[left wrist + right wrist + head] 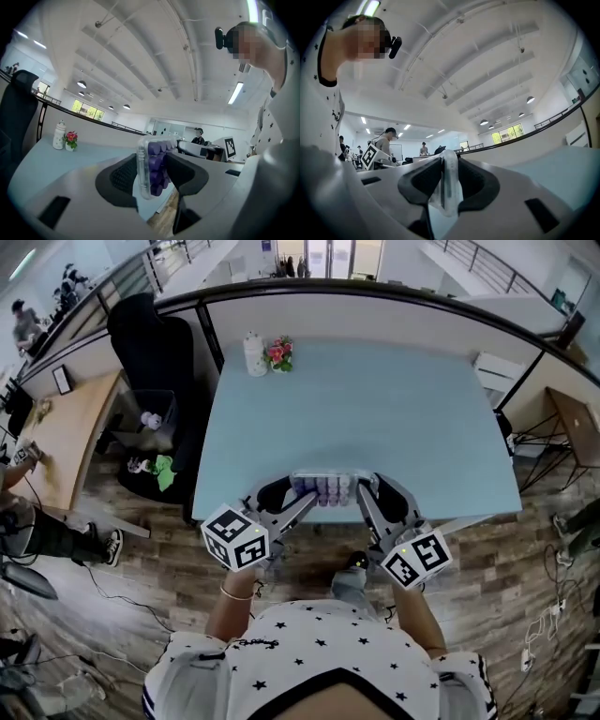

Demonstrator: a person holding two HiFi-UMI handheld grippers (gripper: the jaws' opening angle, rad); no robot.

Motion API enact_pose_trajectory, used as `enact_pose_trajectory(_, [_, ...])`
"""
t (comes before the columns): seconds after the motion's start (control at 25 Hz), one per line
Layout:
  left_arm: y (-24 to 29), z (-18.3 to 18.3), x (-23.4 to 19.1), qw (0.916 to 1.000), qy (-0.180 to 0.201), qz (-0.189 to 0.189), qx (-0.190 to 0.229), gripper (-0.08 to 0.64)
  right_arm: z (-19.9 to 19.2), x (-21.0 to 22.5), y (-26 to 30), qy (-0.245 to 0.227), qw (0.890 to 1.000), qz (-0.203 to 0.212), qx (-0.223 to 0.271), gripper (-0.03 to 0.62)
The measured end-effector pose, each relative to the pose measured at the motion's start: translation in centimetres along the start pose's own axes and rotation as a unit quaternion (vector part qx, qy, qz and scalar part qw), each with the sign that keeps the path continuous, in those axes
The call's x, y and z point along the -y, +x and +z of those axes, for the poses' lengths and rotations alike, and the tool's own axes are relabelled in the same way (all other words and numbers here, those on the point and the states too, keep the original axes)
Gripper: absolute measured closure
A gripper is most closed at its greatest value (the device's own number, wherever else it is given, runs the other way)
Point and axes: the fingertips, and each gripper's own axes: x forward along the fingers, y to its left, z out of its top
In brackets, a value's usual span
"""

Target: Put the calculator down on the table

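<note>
Noted calculator (322, 489): clear, rounded plastic casing over rows of purple keys (157, 166). Held between both tools at near edge of pale blue surface (375, 409); cannot tell whether touching it. Clamped at one end by fingers of left gripper (151, 174), set fairly wide across casing back and key face. Clamped at other end by fingers of right gripper (449, 180), narrower, pinching thin clear edge. Could not read any print on casing: too blurred. Found only black-and-white square markers on gripper cubes (236, 537). Logged white bottle (254, 354) and flower pot (279, 354) at far left of surface, well apart from calculator.
</note>
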Motion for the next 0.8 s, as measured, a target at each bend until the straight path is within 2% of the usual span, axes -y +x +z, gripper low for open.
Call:
enact_pose_trajectory(0.24, [2.5,0.5,-1.5,0.9994,-0.010,0.034,0.003,0.345,0.3,3.1,1.9,0.007,0.999,0.031,-0.011,0.497])
enact_pose_trajectory(0.8, [9.5,0.9,-2.9,0.9974,-0.015,0.070,-0.014,0.345,0.6,10.7,3.1,0.035,0.997,0.058,-0.022,0.497])
